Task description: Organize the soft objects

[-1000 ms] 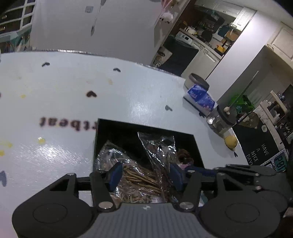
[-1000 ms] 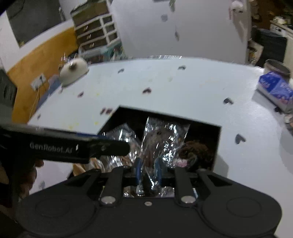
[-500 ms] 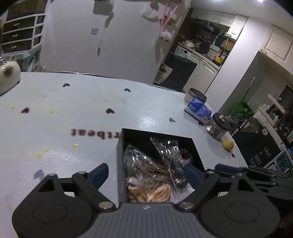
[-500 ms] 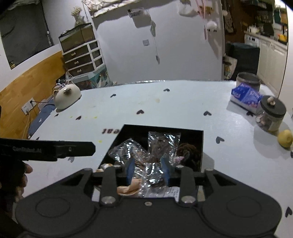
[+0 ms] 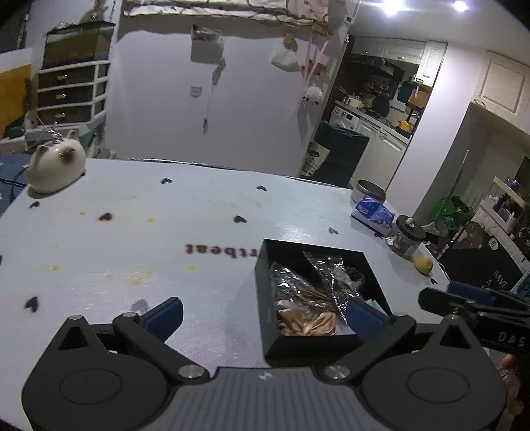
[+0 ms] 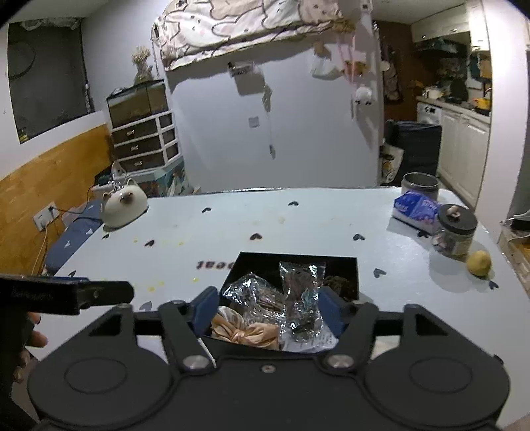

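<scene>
Black box [image 6: 351, 265] on the counter [image 6: 298, 225], holding crinkly bags [image 6: 301, 298] and a peach cloth [image 6: 245, 331]. Left gripper [image 5: 261, 315] with jaws wide apart, empty, box at about 1 o'clock. Right gripper [image 6: 268, 310] with jaws apart around the box's near end, gripping nothing; lemon [image 6: 478, 263] at 2 o'clock.

A lived-in home. Behind the bench [image 6: 298, 225] stand a drawer chest [image 6: 145, 141] with a glass tank [image 6: 137, 102] on top, a loft bed's patterned quilt [image 6: 251, 23] overhead, and a kitchen with white cabinets [image 6: 463, 146] and washing machine [image 5: 344, 117] beyond the right edge.
</scene>
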Available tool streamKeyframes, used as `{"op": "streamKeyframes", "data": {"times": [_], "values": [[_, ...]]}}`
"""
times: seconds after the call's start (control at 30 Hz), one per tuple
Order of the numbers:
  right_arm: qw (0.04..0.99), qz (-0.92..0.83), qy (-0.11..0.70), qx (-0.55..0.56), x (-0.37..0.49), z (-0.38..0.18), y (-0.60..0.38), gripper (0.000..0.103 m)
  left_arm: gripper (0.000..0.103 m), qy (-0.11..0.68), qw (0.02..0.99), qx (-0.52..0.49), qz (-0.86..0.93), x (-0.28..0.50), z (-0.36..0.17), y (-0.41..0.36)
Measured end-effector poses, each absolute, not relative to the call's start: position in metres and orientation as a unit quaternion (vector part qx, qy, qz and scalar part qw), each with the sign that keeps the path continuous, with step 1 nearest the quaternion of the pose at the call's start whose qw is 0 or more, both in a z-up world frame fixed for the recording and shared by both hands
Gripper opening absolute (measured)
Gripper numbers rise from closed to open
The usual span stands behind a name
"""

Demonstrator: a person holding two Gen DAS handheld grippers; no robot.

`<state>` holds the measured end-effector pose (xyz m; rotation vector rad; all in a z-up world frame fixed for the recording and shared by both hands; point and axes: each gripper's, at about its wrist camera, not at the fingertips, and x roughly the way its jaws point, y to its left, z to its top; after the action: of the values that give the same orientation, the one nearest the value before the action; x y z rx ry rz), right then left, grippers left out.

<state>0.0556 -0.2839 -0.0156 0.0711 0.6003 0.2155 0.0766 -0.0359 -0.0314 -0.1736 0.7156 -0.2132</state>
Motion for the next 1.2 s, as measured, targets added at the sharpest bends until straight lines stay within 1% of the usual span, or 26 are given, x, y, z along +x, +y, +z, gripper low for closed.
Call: {"op": "streamKeyframes", "data": {"times": [0.07,0.17,0.3,0.37,0.67,1.2], "values": [[0.952,0.099,0.288,0.033,0.045,-0.013,-0.280,0.077,0.103,0.345,0.929,-0.084,-0.101,0.068,-0.029,-0.031],[0.955,0.088,0.281,0.031,0.033,-0.009,-0.276,0.083,0.103,0.339,0.933,-0.076,-0.098,0.056,-0.025,-0.025],[0.959,0.074,0.273,0.030,0.018,-0.007,-0.271,0.089,0.103,0.327,0.939,-0.059,-0.089,0.041,-0.023,-0.020],[0.961,0.064,0.269,0.028,0.011,-0.006,-0.269,0.094,0.103,0.325,0.939,-0.059,-0.093,0.038,-0.022,-0.017],[0.964,0.034,0.262,0.028,-0.010,-0.005,-0.267,0.103,0.103,0.311,0.942,-0.052,-0.112,0.021,-0.021,-0.006],[0.966,0.028,0.257,0.027,-0.017,-0.003,-0.261,0.103,0.103,0.306,0.945,-0.040,-0.110,0.014,-0.020,-0.006]]}}
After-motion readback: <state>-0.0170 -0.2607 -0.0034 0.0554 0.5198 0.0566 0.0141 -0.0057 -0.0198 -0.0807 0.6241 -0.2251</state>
